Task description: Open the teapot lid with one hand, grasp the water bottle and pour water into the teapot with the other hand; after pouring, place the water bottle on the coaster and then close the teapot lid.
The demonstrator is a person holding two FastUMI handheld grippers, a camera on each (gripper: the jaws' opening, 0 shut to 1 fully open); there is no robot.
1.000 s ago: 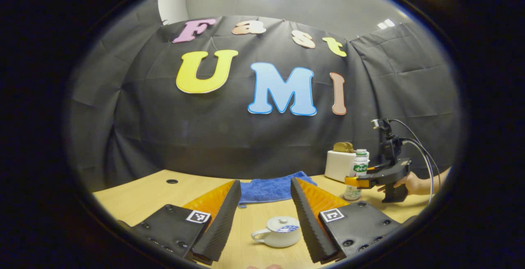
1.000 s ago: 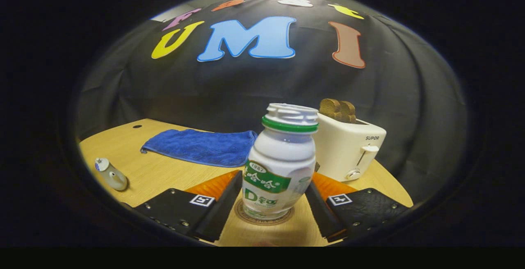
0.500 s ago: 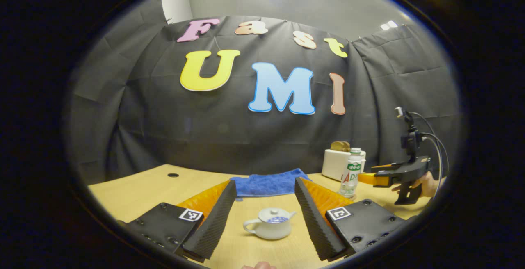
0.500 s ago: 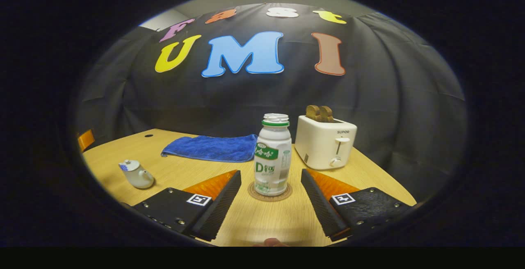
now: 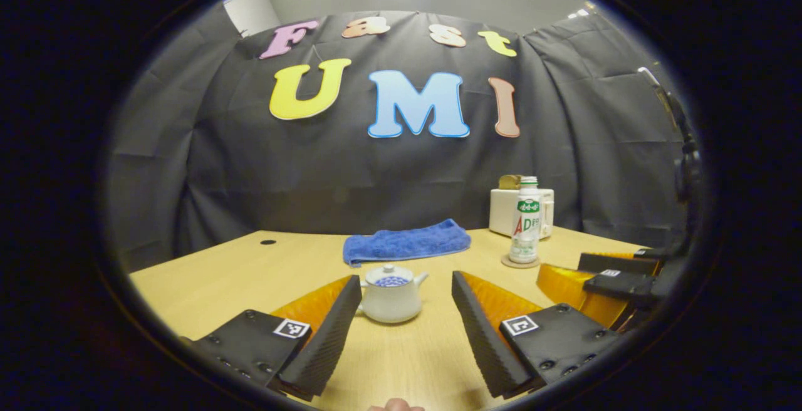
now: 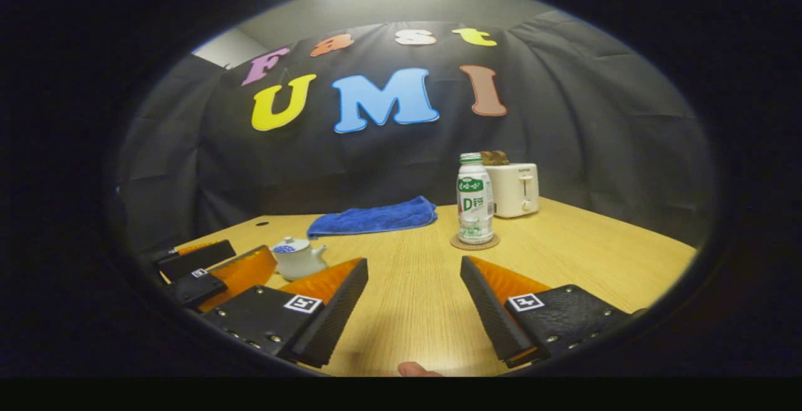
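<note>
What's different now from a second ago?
The right gripper let go of the bottle and drew back from it, open; the left gripper pulled back from the teapot too. The bottle stays upright on the coaster, the teapot keeps its lid on, and the towel and toaster haven't moved.

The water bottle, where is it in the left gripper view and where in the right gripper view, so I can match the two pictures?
Left gripper view: the water bottle stands upright right of centre, on the coaster, in front of the toaster.
Right gripper view: the water bottle stands just right of centre, on the coaster, with the toaster behind it to the right.
Shared landmark: the blue towel, lying left of the bottle in both.
</note>
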